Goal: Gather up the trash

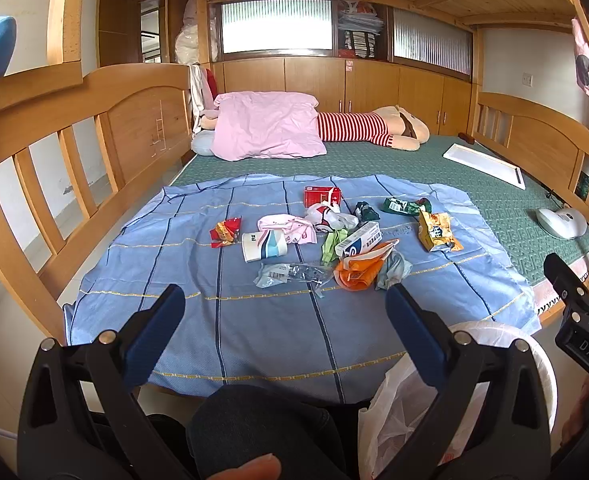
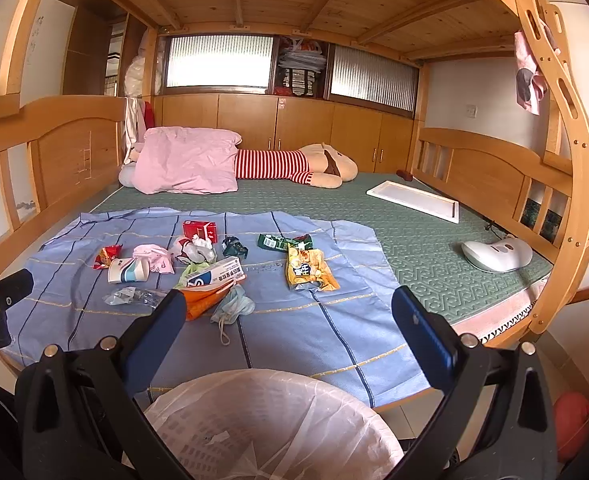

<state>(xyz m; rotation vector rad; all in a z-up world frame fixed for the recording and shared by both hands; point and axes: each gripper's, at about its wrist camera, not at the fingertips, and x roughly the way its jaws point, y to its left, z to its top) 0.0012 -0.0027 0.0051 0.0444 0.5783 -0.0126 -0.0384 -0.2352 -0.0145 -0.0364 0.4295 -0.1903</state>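
Note:
Several pieces of trash lie on a blue checked sheet (image 1: 254, 320) on the bed: a red box (image 1: 321, 195), a paper cup (image 1: 263, 245), a yellow snack bag (image 1: 437, 232), an orange wrapper (image 1: 358, 268), a clear plastic wrapper (image 1: 290, 274) and a white-blue carton (image 1: 358, 239). My left gripper (image 1: 282, 300) is open, held short of the pile with nothing between its fingers. My right gripper (image 2: 288, 308) is open too, above the white bin with a plastic liner (image 2: 270, 424). The snack bag (image 2: 308, 270) and a crumpled face mask (image 2: 234, 308) lie ahead of it.
Wooden bed rails (image 1: 74, 128) run along both sides. A pink pillow (image 1: 266, 124) and a striped plush toy (image 1: 374, 128) lie at the far end, with a white tray (image 1: 484, 165) and a white device (image 1: 562, 222) on the right. A person's knee (image 1: 254, 424) is below the left gripper.

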